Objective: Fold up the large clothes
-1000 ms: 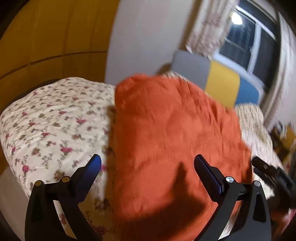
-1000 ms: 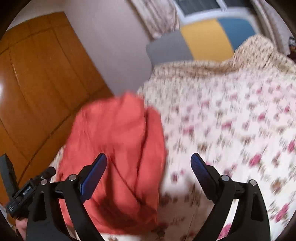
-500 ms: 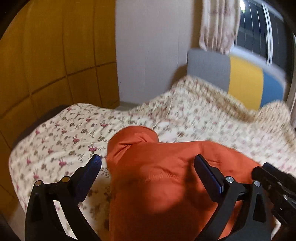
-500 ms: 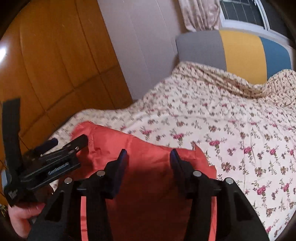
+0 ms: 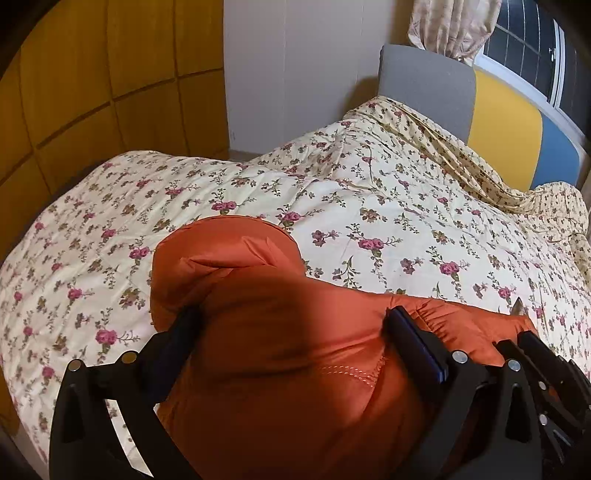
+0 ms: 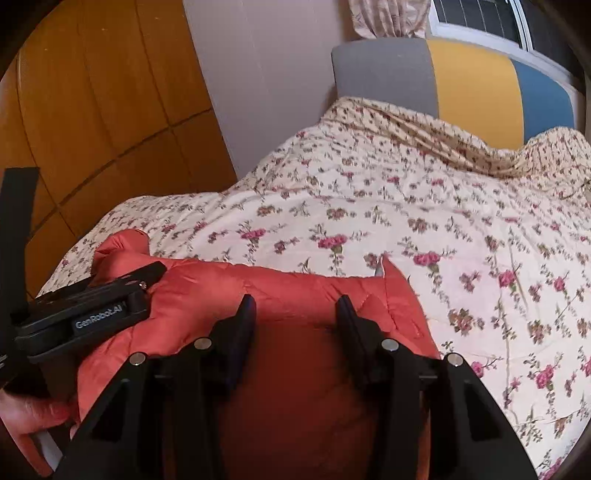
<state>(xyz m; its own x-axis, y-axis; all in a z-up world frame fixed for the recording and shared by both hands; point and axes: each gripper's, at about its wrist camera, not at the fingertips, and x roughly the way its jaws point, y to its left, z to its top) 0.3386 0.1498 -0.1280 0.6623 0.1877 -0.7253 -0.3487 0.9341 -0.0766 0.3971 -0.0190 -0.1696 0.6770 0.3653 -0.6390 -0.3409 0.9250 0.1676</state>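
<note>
The right gripper (image 6: 295,310) has its jaws drawn partway in; they have just been closing, and a bulge of the orange jacket (image 6: 303,387) fills the gap between them, the fingers (image 6: 242,328) pressed against the puffy fabric on either side, so it pinches a fold of the jacket. The left gripper (image 5: 291,325) has its jaws spread wide, and the jacket (image 5: 288,369) swells up between them; the fabric lies against the inner faces of both fingers (image 5: 417,347), but whether they squeeze it I cannot tell. In the right wrist view the left gripper's black body lies across the left edge of the jacket, with a hand (image 6: 29,417) gripping it from below at the frame's lower left corner. In the left wrist view the black frame of the right gripper shows at the lower right, just beside the jacket. The jacket is quilted and lies bunched at the near edge of the bed, with a rounded lobe (image 5: 225,251) sticking out toward the left and a small pointed corner (image 6: 388,269) at its right end. It rests on a cream quilt (image 5: 369,206) printed with pink flowers. Beyond the quilt stands a headboard (image 6: 472,81) in grey, yellow and blue panels, with a curtain (image 5: 450,26) and a window (image 6: 480,18) above it. To the left are a pale wall (image 5: 295,74) and a wooden wardrobe (image 5: 92,74).
</note>
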